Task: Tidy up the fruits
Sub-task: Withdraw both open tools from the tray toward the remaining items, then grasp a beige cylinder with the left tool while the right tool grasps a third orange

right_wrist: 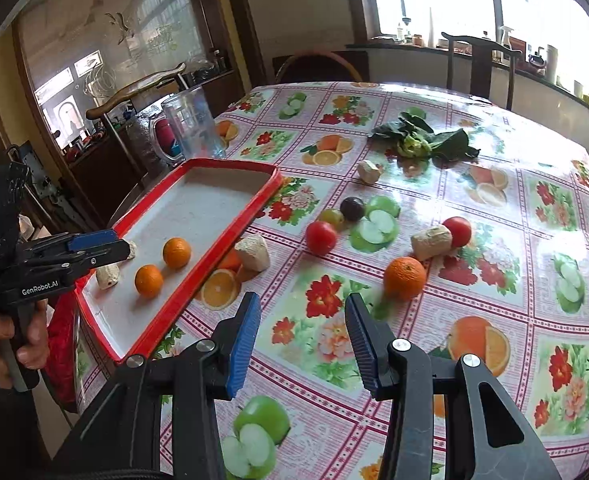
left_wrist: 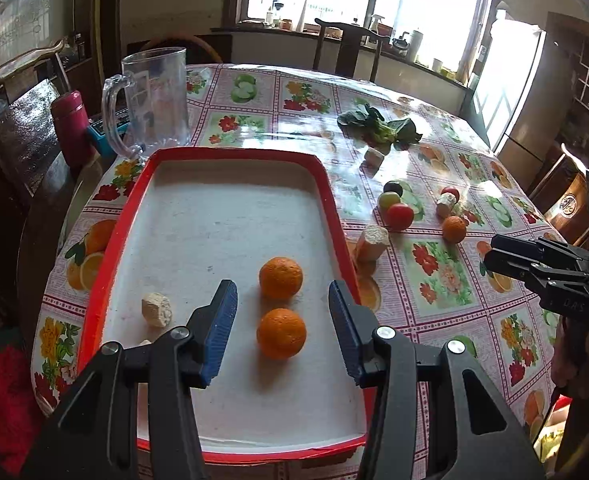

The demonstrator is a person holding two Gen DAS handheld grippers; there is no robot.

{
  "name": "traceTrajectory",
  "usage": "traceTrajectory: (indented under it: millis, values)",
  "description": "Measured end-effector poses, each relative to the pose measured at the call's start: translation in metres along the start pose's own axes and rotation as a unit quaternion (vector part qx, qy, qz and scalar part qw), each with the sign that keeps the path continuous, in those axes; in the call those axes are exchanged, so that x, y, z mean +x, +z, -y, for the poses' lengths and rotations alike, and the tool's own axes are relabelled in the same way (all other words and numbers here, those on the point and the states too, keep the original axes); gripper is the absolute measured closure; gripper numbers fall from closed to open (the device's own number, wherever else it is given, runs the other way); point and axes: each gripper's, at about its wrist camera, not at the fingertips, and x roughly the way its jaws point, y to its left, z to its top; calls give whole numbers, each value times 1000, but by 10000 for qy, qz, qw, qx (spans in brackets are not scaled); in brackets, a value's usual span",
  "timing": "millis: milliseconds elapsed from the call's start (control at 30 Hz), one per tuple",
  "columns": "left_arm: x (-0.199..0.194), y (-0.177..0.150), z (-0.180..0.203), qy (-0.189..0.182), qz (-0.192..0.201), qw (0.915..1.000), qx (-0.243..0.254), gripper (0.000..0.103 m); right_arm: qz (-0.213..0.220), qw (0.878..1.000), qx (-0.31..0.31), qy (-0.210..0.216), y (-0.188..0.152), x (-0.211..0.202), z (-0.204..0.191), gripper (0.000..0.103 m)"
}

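A red-rimmed white tray [left_wrist: 134, 208] holds two oranges [left_wrist: 281, 283] [left_wrist: 281, 333] and a beige chunk [left_wrist: 157, 310]. My left gripper [left_wrist: 282, 320] is open and empty above the tray, its blue pads on either side of the nearer orange. My right gripper [right_wrist: 302, 336] is open and empty over the tablecloth; a loose orange [right_wrist: 404, 278] lies just beyond it. Two red fruits [right_wrist: 321, 237] [right_wrist: 457, 231], a green one [right_wrist: 331, 217] and a dark one [right_wrist: 352, 208] lie on the table. The tray also shows in the right wrist view [right_wrist: 230, 236].
Beige chunks lie on the table [right_wrist: 253, 253] [right_wrist: 431, 241] [right_wrist: 368, 171]. Leafy greens [right_wrist: 422, 136] lie farther back. A clear plastic pitcher [left_wrist: 154, 100] stands behind the tray, a pink flask [left_wrist: 70, 128] beside it. Chairs surround the table.
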Motion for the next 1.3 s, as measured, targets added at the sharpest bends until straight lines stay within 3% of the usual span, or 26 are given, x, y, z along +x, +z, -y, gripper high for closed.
traceTrajectory:
  millis: [600,1300]
  values:
    - [21,8,85,-670,-195,9958,590,57,58,9988,392,-297,-22,-24,48,58]
    - [92,19,88,-409,-787,9950,450,57,-219,9979,575,-202,-16,22,70,58]
